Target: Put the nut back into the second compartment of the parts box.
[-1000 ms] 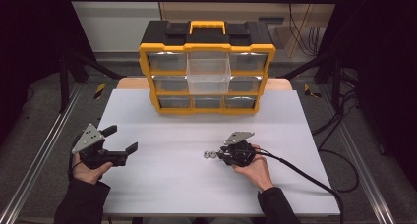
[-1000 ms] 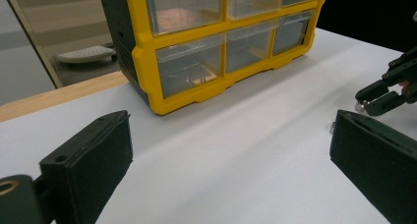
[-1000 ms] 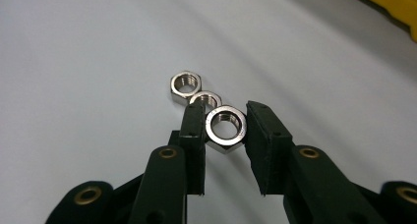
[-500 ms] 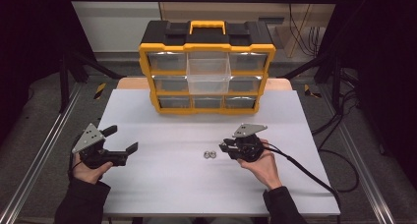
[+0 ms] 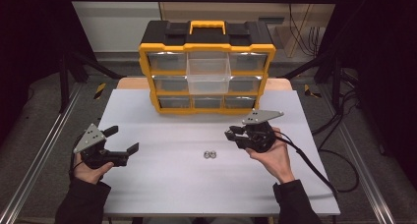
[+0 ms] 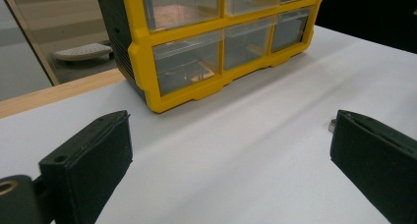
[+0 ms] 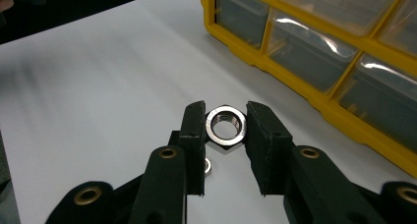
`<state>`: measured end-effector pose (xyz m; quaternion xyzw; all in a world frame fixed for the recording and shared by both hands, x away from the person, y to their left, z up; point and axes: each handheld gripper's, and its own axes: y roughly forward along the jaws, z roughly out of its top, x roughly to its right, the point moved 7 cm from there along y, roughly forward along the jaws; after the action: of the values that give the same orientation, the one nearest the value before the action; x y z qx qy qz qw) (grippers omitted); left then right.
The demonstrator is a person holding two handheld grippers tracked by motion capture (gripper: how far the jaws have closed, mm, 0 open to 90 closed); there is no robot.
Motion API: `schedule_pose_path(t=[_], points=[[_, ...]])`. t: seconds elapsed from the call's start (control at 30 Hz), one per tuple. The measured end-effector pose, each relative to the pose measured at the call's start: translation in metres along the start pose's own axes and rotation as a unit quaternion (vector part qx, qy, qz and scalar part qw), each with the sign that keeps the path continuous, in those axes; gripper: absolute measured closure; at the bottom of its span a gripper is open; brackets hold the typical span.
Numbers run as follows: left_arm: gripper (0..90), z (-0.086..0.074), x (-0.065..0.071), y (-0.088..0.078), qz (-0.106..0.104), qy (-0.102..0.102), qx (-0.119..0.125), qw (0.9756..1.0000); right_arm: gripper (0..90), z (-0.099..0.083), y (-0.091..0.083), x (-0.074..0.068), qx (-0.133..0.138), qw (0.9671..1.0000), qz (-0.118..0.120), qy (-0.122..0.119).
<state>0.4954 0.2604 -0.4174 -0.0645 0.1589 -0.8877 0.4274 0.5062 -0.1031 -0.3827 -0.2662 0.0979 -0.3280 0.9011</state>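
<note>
Steel hex nut (image 7: 225,126) is clamped between my right gripper (image 7: 225,130) jaws, lifted clear of the white table (image 5: 162,194), so I'd call the pickup done. Two more nuts (image 5: 210,154) sit on the table below. Left gripper (image 5: 121,146) hangs wide open, nothing in it. Next is probably carrying it to the yellow organizer (image 5: 206,76), whose middle drawer (image 5: 208,74) sticks out; needs a steady grip.

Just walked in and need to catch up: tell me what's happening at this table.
A person works with a gripper in each hand. The right gripper is shut on a steel hex nut, held above the white table. Two more nuts lie on the table. The left gripper is open and empty. A yellow drawer organizer stands behind, one middle drawer pulled out.
</note>
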Motion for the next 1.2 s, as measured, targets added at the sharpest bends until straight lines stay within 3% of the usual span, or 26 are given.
schedule_pose_path(t=[0.3,0.57,1.2], points=[[1.6,0.0,0.0,0.0,0.0,0.0,-0.001,1.0,70.2,0.025,-0.017,0.001,0.014,0.9999,-0.006,-0.005],[1.6,0.0,0.0,0.0,0.0,-0.001,-0.001,1.0,70.2,0.057,-0.029,0.0,0.027,0.9995,-0.012,-0.012],[1.5,-0.001,0.0,0.001,-0.001,0.001,-0.002,1.0,70.2,0.11,-0.039,0.002,0.035,0.9986,-0.028,-0.029]])
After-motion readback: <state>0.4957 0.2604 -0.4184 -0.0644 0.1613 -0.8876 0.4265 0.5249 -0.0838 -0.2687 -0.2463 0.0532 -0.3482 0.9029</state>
